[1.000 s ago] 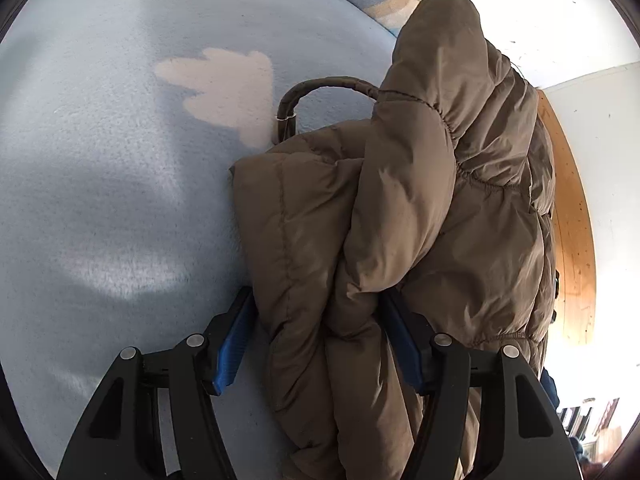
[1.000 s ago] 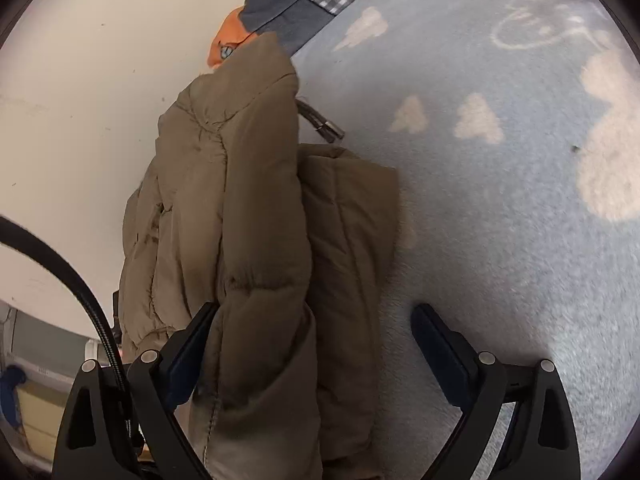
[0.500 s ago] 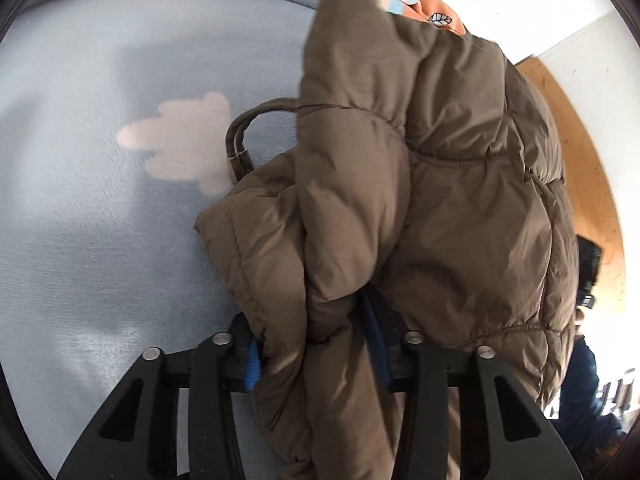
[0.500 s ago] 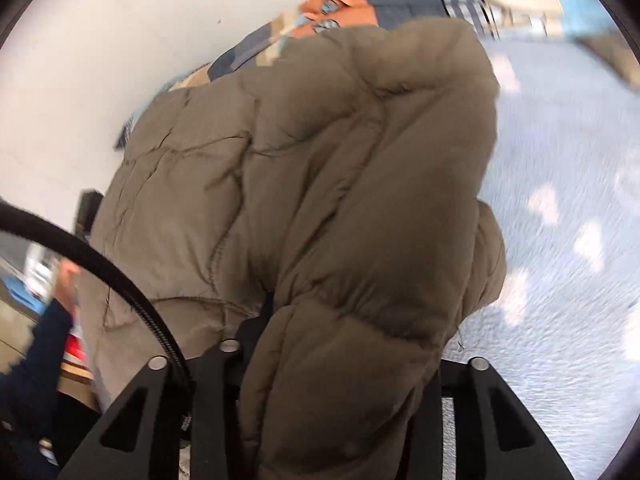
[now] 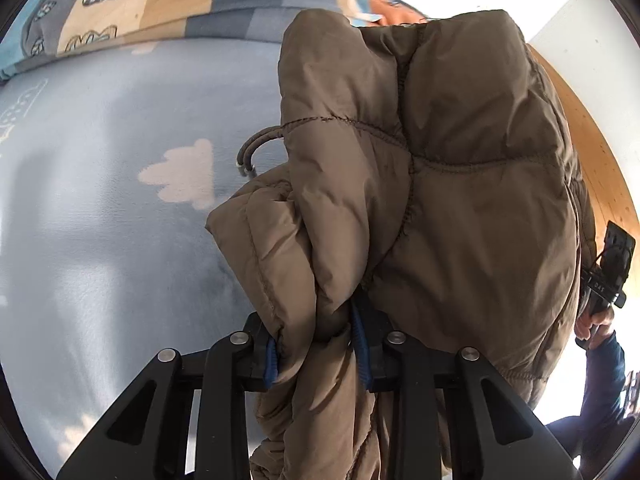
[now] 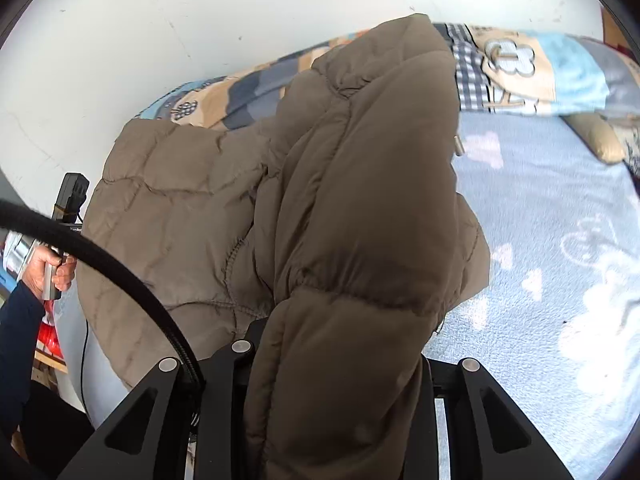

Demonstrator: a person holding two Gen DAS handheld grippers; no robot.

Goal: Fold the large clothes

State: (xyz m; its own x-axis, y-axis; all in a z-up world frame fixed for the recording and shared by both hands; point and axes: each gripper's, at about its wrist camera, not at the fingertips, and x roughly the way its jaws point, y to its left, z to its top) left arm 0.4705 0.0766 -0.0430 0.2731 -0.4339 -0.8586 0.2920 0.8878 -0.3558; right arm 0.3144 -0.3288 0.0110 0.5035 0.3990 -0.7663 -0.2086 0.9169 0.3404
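My left gripper (image 5: 316, 350) has just been closing and its blue pads (image 5: 361, 354) now pinch a thick fold of the brown puffer jacket (image 5: 432, 208), which bulges up through the centre and right of that view; my right gripper (image 6: 336, 364) has likewise been closing and clamps another bunched fold of the same jacket, its pads buried under fabric. Behind lies the pale blue blanket (image 5: 100, 216) with a cloud print, a patchwork quilt (image 6: 532, 68) along the top edge, and a drawcord (image 5: 256, 146) dangling at the jacket's left
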